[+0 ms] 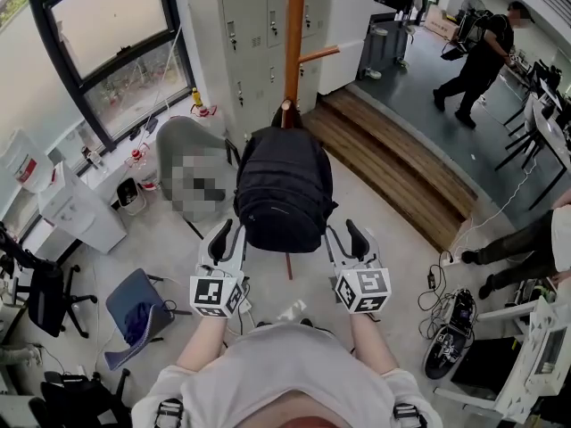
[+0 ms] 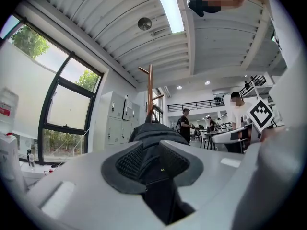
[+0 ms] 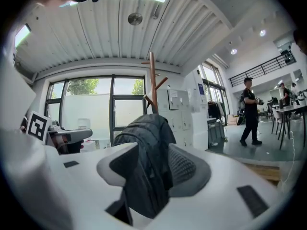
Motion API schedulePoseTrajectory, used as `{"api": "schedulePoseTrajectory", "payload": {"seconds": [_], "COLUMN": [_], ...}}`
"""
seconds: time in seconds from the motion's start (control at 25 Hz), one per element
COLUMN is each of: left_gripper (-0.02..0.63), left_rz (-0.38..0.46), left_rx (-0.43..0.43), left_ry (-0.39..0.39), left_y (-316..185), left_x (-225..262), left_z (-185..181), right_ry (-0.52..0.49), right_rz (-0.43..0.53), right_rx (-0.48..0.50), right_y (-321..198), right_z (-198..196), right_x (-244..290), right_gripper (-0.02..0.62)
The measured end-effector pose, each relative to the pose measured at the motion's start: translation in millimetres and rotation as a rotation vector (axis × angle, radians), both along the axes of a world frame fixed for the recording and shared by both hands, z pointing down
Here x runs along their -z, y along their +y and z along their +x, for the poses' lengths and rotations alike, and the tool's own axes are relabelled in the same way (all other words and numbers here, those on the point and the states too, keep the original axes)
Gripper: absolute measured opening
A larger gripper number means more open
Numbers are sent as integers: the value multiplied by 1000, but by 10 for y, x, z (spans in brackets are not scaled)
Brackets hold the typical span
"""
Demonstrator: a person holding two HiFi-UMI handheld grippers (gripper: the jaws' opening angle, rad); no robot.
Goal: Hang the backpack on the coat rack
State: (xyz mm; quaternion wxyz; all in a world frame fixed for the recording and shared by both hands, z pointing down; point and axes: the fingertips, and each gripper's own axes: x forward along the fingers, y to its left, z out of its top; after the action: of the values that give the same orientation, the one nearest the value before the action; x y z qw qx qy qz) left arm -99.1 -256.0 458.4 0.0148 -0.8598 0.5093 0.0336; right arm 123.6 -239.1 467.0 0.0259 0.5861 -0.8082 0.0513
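The backpack (image 1: pixel 284 190) is sitting against the near side of the rack (image 1: pixel 293 34), with its top loop (image 1: pixel 285 108) touching the pole. It is looking as though it is hanging there, its long axis running up and down along the pole. It is lying straight ahead of both grippers, on their far side. The left gripper (image 1: pixel 230 237) is reaching to the pack's lower left corner and the right gripper (image 1: pixel 344 238) to its lower right, both equally near.

In each gripper view the jaws are standing wide apart with dark pack fabric lying in the gap. The pads are not appearing to pinch it, so neither seems to be holding anything. The coming move is probably turning on drawing both grippers back toward the person, so the fabric is slipping free without tugging the loop.

Whatever is carrying the loop is being hidden by the pack's top, and only a higher peg (image 1: pixel 319 54) is showing. The rack's top is being cut off in the head view.
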Motion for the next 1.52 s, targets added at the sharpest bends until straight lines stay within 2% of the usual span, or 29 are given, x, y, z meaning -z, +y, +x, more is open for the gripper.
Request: {"api": "schedulePoseTrajectory", "payload": {"seconds": [0.04, 0.08, 0.12, 0.16, 0.2, 0.36, 1.52], "left_gripper": [110, 79, 27, 11, 11, 9, 11], "left_rz": [9, 19, 26, 28, 21, -27, -92], "left_rx": [12, 23, 32, 35, 34, 45, 29], "left_ry": [5, 9, 14, 20, 28, 52, 37], "left_y": [17, 37, 56, 67, 67, 58, 86], "left_x": [35, 64, 84, 87, 71, -44, -313], "left_z": [-46, -90, -127, -152, -168, -216, -162], "right_ry": [-5, -12, -18, -23, -24, -22, -16], "right_rz": [14, 34, 56, 77, 92, 102, 40], "right_rx": [-4, -8, -8, -6, -6, -13, -32], "right_y": [20, 45, 73, 100, 120, 134, 76], "right_z": [19, 39, 55, 67, 78, 80, 141], "right_x": [41, 82, 117, 144, 160, 147, -106], "right_gripper": [194, 163, 82, 17, 9, 9, 8]}}
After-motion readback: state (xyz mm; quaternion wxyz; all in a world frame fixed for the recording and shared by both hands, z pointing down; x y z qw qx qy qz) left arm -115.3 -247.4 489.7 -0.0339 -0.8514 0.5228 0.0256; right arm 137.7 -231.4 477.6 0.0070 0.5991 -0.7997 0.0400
